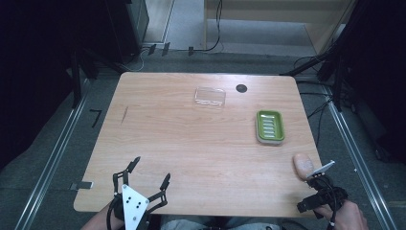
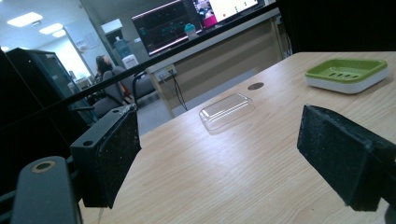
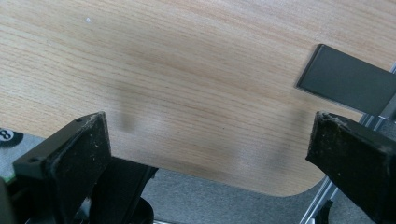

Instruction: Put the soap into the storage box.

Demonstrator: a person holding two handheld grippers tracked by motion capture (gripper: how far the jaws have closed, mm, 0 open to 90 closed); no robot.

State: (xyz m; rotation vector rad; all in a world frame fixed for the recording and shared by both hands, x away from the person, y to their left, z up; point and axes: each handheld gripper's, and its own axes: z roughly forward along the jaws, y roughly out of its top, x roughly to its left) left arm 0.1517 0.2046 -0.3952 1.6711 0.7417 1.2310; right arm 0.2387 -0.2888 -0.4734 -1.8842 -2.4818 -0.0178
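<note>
Soap bar: pale pink and rounded, lying flat on the table close to the near right edge, just ahead of your right hand and not held by anything.
Right gripper: low over the near right corner, with your right hand behind it at the bottom of the high view; the soap bar sits just beyond it, and I can't tell from above whether anything touches.
Right gripper's jaws: spread as wide as they go in the right gripper view, with bare wood and the rounded table corner between the pads; you're gripping nothing.
Grey plate: a flat dark piece at the table's edge, just beyond the right-hand jaw in that view and clear of the pad.
Left gripper: over the near left part of the table, grey three-cornered plate on top, black fingers pointing forward.
Left gripper's jaws: wide apart in the left gripper view, open tabletop between the two foam pads, nothing pinched and nothing touched.
Soap dish: green insert in a white base, empty slots showing, on the right side of the table past the soap bar and apart from it.
Clear lid: a see-through plastic shell lying flat near the far edge, around the middle, well apart from both of your grippers.
Round hole: a dark spot in the tabletop just right of the clear lid, at the far edge.
</note>
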